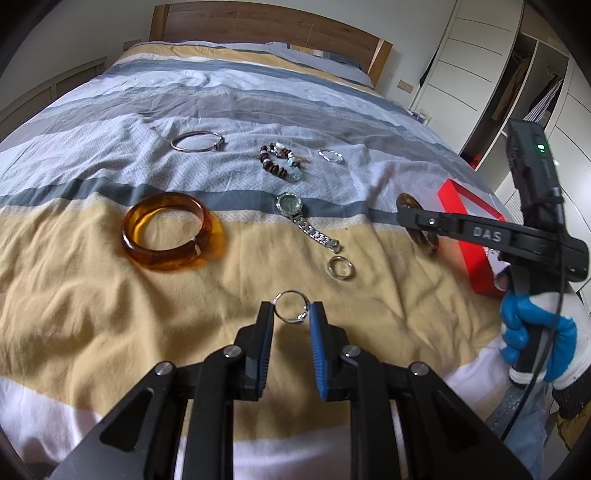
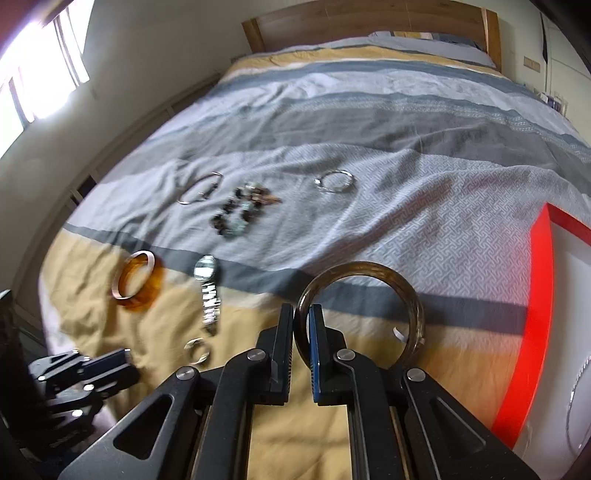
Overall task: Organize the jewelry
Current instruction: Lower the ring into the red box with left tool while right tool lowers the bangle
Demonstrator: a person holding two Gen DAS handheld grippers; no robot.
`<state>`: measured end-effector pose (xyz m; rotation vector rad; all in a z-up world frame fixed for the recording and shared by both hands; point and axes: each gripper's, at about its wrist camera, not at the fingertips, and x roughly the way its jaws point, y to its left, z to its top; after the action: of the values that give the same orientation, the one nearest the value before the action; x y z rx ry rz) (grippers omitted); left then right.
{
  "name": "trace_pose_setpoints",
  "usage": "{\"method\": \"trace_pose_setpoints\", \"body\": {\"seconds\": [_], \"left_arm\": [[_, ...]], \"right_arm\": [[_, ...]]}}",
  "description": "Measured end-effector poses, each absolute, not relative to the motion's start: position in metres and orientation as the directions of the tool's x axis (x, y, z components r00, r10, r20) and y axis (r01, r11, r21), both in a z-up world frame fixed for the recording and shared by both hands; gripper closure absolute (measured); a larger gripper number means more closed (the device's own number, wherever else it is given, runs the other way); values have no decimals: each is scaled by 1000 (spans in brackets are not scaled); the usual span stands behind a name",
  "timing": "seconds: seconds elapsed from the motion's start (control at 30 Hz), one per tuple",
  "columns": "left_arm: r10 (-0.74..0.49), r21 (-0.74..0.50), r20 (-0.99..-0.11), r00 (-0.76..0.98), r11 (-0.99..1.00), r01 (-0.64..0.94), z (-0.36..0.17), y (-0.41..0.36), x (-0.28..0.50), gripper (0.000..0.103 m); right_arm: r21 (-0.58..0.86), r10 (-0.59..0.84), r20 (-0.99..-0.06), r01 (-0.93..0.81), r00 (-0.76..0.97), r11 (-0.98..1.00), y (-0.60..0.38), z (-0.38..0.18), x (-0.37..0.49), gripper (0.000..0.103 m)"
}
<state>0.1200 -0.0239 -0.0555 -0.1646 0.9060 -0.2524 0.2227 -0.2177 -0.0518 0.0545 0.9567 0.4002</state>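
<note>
The bedspread (image 1: 92,295) was matt woven cloth, creased, with a fine key pattern in its grey bands. At ten o'clock lay an amber bangle (image 1: 166,230), glossy and translucent, probably resin or plastic. The watch (image 1: 306,218) and small ring (image 1: 290,306) were polished metal. The headboard (image 1: 266,26) was smooth wood. The red box (image 1: 465,229) at three o'clock looked glossy.

Both wrist views downward; shared bedspread (image 1: 110,295)
</note>
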Motion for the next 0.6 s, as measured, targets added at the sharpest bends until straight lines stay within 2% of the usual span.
{"method": "trace_pose_setpoints", "body": {"seconds": [0.27, 0.6], "left_arm": [[-269, -242, -751, 603, 962, 128, -42, -17, 97, 85], [-266, -228, -745, 612, 963, 142, -24, -22, 70, 85]], "right_arm": [[282, 426, -730, -332, 534, 900, -210, -20, 185, 95], [299, 442, -688, -329, 576, 896, -218, 9, 141, 95]]}}
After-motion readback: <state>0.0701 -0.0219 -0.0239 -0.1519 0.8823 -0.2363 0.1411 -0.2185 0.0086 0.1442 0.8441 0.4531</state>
